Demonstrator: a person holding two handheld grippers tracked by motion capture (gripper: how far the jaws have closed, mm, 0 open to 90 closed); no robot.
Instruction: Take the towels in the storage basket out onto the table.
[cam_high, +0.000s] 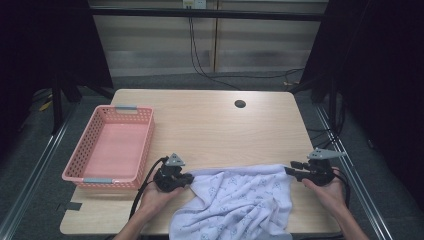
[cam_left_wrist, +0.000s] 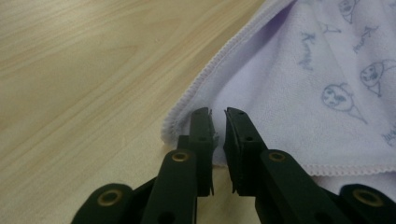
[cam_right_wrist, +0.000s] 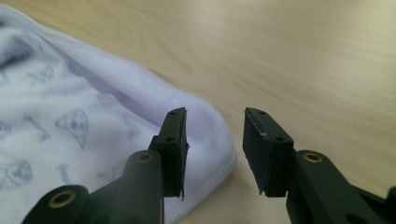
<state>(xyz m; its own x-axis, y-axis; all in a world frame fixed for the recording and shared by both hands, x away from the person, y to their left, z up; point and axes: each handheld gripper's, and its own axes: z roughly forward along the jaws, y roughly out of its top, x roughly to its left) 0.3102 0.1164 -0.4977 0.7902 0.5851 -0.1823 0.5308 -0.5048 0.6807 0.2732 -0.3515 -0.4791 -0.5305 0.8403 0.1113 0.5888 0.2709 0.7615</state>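
Pink plastic basket (cam_high: 114, 148) is sitting bare inside at the table's (cam_high: 210, 125) left. Lavender towel (cam_high: 240, 200) is lying at the near edge; left gripper (cam_left_wrist: 218, 122) and right gripper (cam_right_wrist: 214, 135) are standing parted over its corners, pinching nothing.

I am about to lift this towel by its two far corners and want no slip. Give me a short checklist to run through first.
1. Left gripper at the corner of the lilac printed terry towel: ok, its jaws sit over the hem.
2. Left jaws clamped on the cloth: not ok, a narrow gap shows between them.
3. Right gripper at the other corner: ok, the corner lies under its jaws.
4. Right jaws clamped: not ok, they stand wide open, cloth beneath, not between.
5. Towel fully on the light wooden table: not ok, its near part hangs over the front edge.
6. Pink plastic mesh basket free of cloth: ok.
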